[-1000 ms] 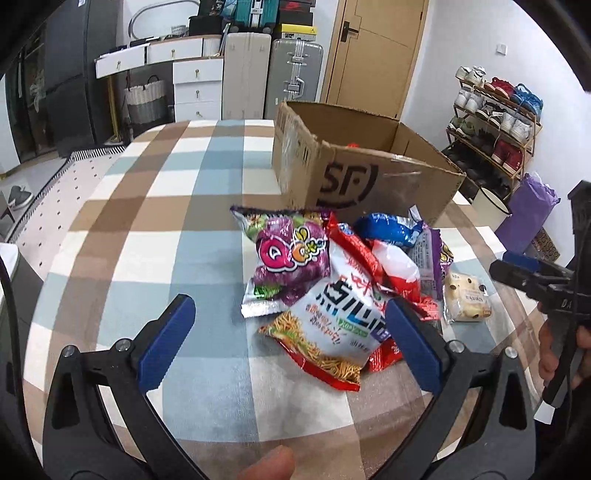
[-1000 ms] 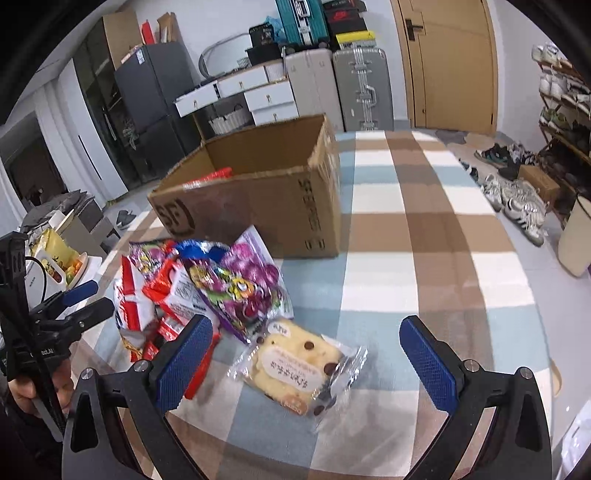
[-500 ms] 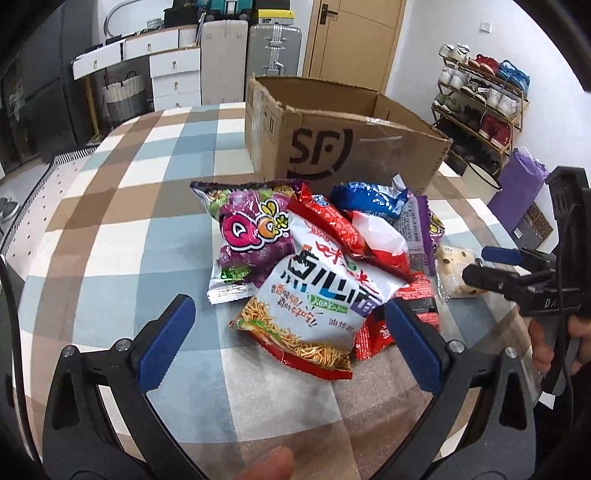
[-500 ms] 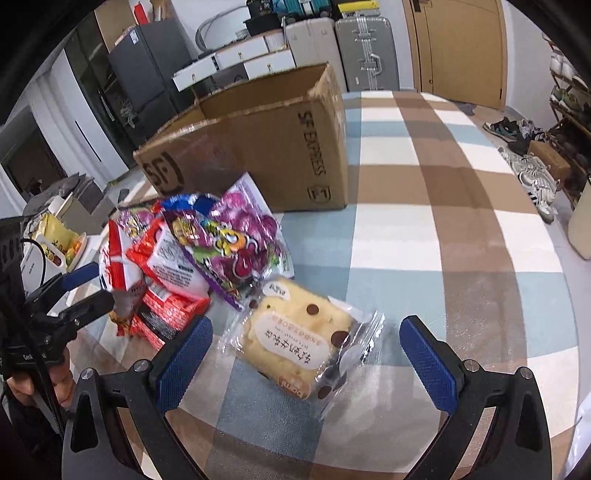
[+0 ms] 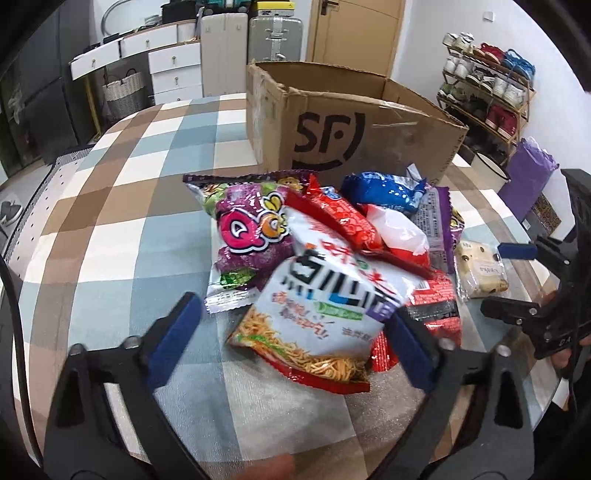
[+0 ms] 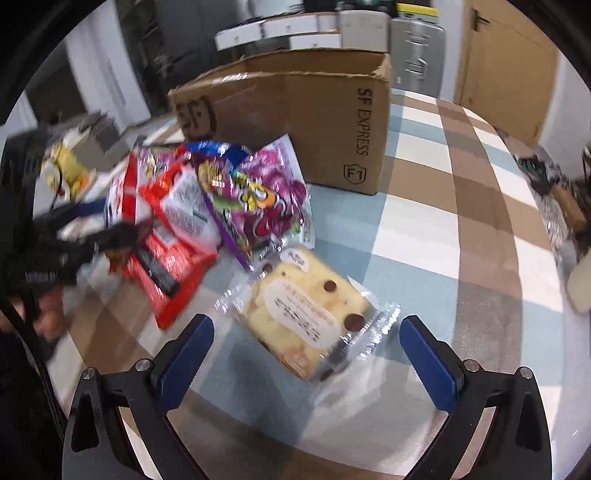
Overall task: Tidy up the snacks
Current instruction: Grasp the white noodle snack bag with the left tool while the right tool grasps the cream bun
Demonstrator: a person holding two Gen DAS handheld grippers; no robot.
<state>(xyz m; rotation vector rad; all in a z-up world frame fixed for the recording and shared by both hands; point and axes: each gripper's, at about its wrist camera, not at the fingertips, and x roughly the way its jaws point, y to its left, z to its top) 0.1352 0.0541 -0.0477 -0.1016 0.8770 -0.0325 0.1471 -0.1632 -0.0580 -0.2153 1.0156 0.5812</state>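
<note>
A pile of snack bags lies on the checked tablecloth (image 5: 110,229) before an open SF cardboard box (image 5: 354,129). My left gripper (image 5: 291,336) is open, its blue pads either side of the near end of a white noodle snack bag (image 5: 317,314). A purple Q candy bag (image 5: 247,236), red bags (image 5: 340,221) and a blue bag (image 5: 384,192) lie behind it. My right gripper (image 6: 306,354) is open, just short of a wrapped yellow cake (image 6: 306,310). The cake also shows in the left wrist view (image 5: 480,269), with the right gripper (image 5: 513,280) beside it.
The box (image 6: 295,110) stands behind the pile (image 6: 207,206) in the right wrist view. The table edge runs close on the right (image 5: 546,369). A shoe rack (image 5: 491,85), a purple bag (image 5: 528,173), suitcases (image 5: 273,33) and drawers (image 5: 173,62) stand around the room.
Both grippers have moved forward and down toward the snacks. The left now straddles the noodle bag's near end. The right has closed in on the wrapped cake. Both stay open.
</note>
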